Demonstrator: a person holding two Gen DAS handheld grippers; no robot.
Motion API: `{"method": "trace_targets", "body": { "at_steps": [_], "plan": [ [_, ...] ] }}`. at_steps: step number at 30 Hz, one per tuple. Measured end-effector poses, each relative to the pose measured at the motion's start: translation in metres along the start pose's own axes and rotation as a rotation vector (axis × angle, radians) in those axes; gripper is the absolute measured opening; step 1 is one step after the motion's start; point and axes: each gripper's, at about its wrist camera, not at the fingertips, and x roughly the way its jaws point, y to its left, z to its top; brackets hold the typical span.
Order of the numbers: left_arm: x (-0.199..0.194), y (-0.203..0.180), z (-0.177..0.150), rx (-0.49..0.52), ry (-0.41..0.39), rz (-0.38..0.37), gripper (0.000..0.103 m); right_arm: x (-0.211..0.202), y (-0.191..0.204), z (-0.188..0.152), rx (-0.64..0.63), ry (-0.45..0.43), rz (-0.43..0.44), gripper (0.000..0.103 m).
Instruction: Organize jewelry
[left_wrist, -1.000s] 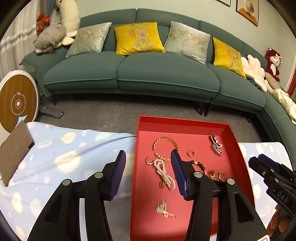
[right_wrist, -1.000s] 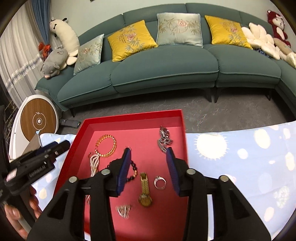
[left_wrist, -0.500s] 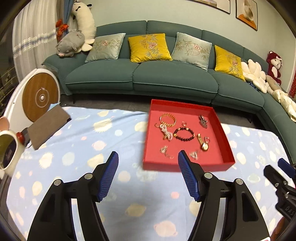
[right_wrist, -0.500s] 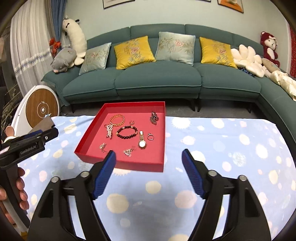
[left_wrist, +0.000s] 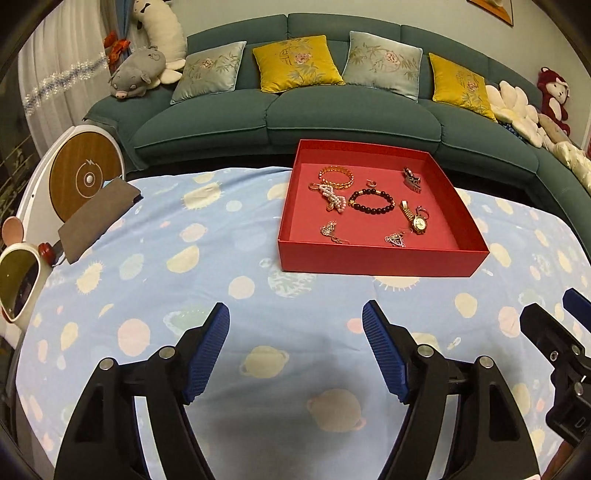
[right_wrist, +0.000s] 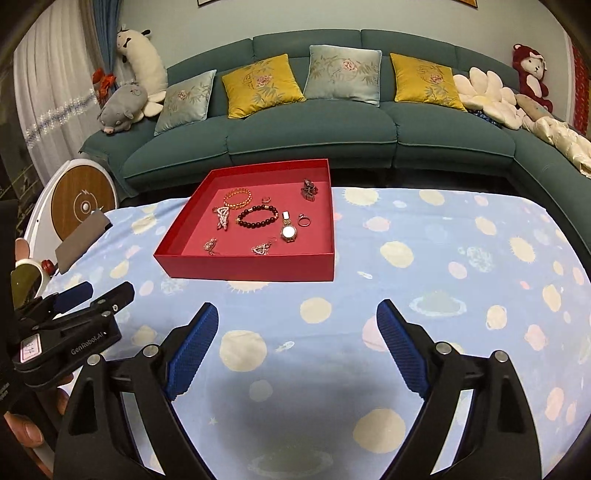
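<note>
Blue-padded left gripper (left_wrist: 295, 345), right gripper (right_wrist: 297, 341) opening, tilted down, empty.

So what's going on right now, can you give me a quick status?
Left gripper and right gripper both empty, jaws opening, above the spotted blue tablecloth. Jewelry, including the dark beaded bracelet, lies in the shallow red cardboard tray. Nothing in the way.

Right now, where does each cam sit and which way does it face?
Left wrist: on the left hand-held gripper, aimed forward and down over the tablecloth at the red tray and sofa; its own jaws are opening, empty; right hand-held gripper at the right edge.
Right wrist: on the right hand-held gripper, same heading; jaws opening, empty; left hand-held gripper and fingers lower left.
Shared: tray, bead bracelet, watch, sofa.
</note>
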Motion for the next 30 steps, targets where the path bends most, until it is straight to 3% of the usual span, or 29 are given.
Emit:
{"method": "trace_targets", "body": {
  "at_steps": [6, 10, 30],
  "plan": [
    [0.007, -0.007, -0.003, 0.007, 0.021, 0.004, 0.072, 0.01, 0.016, -0.005, -0.081, -0.006, -0.047, 0.089],
    [0.002, -0.013, -0.005, 0.018, 0.003, 0.001, 0.077, 0.013, 0.016, -0.006, -0.074, 0.007, -0.039, 0.09],
    [-0.008, -0.01, -0.009, -0.01, -0.031, 0.039, 0.077, 0.006, 0.021, -0.011, -0.067, -0.017, -0.046, 0.09]
  ]
}}
